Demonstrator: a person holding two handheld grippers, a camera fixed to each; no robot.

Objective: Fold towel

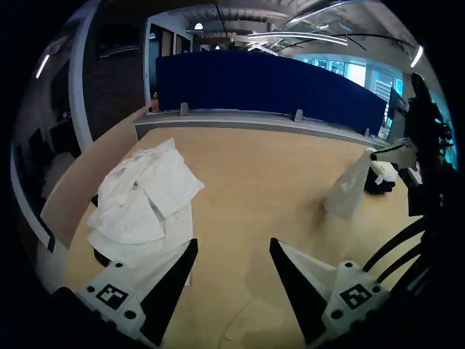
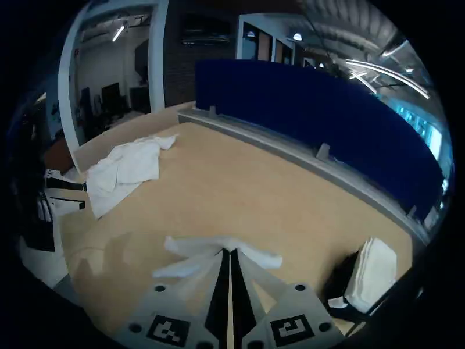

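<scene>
Left gripper view, left hand-held gripper [image 1: 232, 264]: the jaws are spread wide with nothing between them; it is held low over the bare worktop [image 1: 261, 174].
Left gripper view, pile: crumpled white towels [image 1: 145, 200] are heaped just ahead and to the left of the near finger. No contact is made.
Left gripper view, towel in work: one white towel [image 1: 347, 192] is seen hanging by its top edge from the right hand-held gripper [image 1: 378, 156], well apart across the worktop. Whether its lower edge touches the surface cannot be told.
Right gripper view, right hand-held gripper: the fingers are pressed together on a bunched part of the towel. Cloth is spread to both sides of the tips, just above the worktop.
Right gripper view, folded stack [image 2: 375, 270]: a neat white stack is noted near on the right, on something dark, and is taken as finished work.
Right gripper view, pile: it lies at the far left, well apart from the held towel.
Progress: this towel is judged at an early stage. It is picked up, and no fold is laid yet.
Left to do: spreading flat, folding and stacking; after that, the pile.
</scene>
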